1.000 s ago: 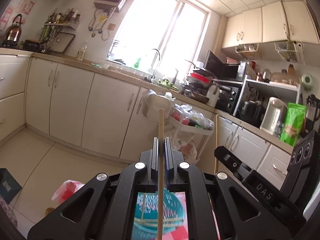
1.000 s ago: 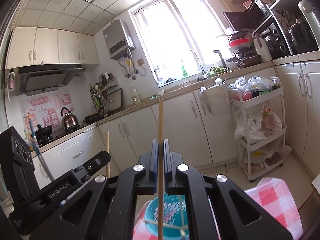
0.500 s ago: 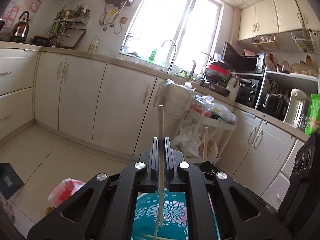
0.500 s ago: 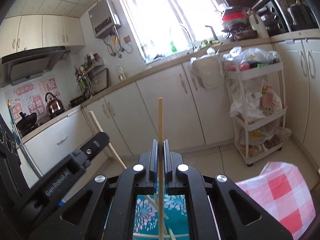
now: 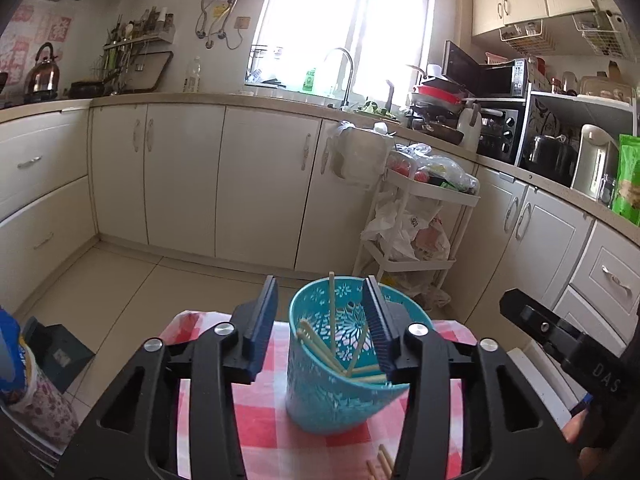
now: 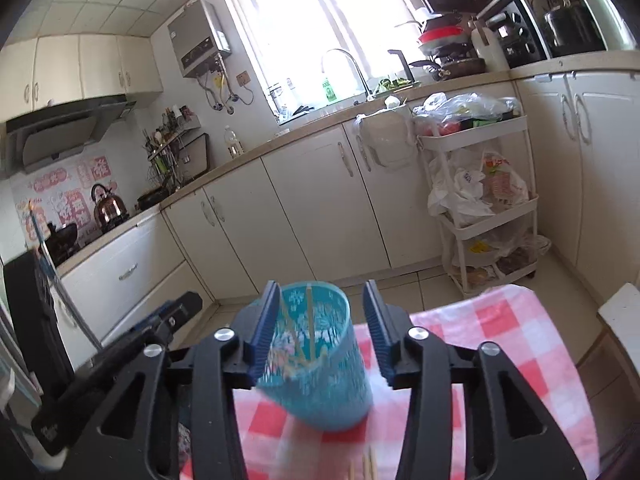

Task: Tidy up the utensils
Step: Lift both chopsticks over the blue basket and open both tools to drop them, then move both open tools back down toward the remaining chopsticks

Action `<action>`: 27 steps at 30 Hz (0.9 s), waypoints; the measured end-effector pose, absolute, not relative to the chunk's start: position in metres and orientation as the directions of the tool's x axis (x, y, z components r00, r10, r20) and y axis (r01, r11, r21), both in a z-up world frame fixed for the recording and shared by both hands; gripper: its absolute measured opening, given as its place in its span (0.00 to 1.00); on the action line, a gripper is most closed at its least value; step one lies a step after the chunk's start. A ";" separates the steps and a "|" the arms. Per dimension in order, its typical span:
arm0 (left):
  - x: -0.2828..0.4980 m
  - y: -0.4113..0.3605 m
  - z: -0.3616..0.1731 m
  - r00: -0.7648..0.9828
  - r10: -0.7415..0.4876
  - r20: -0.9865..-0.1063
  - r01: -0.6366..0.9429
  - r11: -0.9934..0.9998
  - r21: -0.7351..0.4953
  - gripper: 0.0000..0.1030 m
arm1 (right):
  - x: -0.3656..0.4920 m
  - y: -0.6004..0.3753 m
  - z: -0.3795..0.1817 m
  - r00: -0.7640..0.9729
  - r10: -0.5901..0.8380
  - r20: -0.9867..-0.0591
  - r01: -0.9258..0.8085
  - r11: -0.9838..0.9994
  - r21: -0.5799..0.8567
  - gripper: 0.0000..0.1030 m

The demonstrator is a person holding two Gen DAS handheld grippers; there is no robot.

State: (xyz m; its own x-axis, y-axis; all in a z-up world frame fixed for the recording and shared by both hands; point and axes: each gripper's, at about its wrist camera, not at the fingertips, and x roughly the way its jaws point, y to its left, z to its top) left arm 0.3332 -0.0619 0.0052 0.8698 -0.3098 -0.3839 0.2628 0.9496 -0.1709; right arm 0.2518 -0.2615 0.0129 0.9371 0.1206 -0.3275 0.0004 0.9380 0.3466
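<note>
Chopsticks (image 5: 331,312) stand and lean inside the teal cup (image 5: 320,396), which sits on the checked cloth (image 5: 256,420) over the surface. Left tool (image 5: 322,322) has just been opening; its jaws are spread and nothing is between the pads, though the cup shows through the gap beyond them. Right tool (image 6: 320,322) has likewise just been opening, jaws apart and empty, with the cup (image 6: 320,384) blurred in front of it and sticks (image 6: 309,320) visible inside. Step in hand reads as the drop: both tools appear to have let a stick go into the cup. More chopsticks (image 5: 380,462) lie loose on the cloth at the near edge, also glimpsed low in the right view (image 6: 368,466), so the task looks unfinished. Next move probably calls for drawing both tools back clear of the rim, tipping down toward the loose sticks, and closing on one along its length without knocking the cup.
</note>
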 end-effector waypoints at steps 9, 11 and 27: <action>0.245 -0.049 -0.027 0.833 -0.263 -0.487 0.230 0.965 -0.128 0.60 | 0.158 -0.249 -0.030 0.896 0.088 -0.435 0.048 0.955 0.292 0.50; 0.232 -0.047 -0.032 0.823 -0.264 -0.503 0.224 0.964 -0.140 0.62 | 0.144 -0.247 -0.035 0.890 0.087 -0.448 0.058 0.952 0.300 0.50; 0.161 -0.032 -0.019 0.838 -0.221 -0.499 0.194 0.975 -0.106 0.72 | 0.092 -0.220 -0.033 0.878 0.122 -0.463 0.010 0.962 0.274 0.50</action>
